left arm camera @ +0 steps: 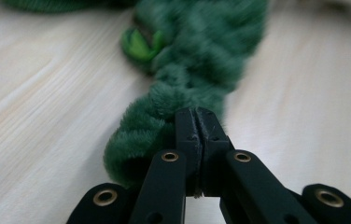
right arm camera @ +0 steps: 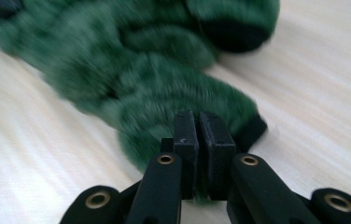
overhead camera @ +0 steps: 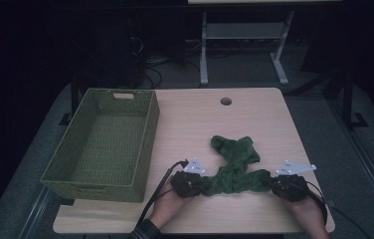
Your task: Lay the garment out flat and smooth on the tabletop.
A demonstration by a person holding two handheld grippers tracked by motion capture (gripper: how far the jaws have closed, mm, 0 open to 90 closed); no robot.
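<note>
Green fuzzy cloth (overhead camera: pixel 234 169) lies bunched on table (overhead camera: pixel 190 119), lower-center of frame. Left gripper (overhead camera: pixel 191 183) clamped on cloth's left end, right gripper (overhead camera: pixel 283 185) clamped on right end. Woven basket (overhead camera: pixel 106 144) at left, apart.

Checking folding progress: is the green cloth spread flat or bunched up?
Bunched up. The green cloth lies as a twisted, rumpled rope on the table, one end pinched by the left gripper, the other by the right gripper.
</note>
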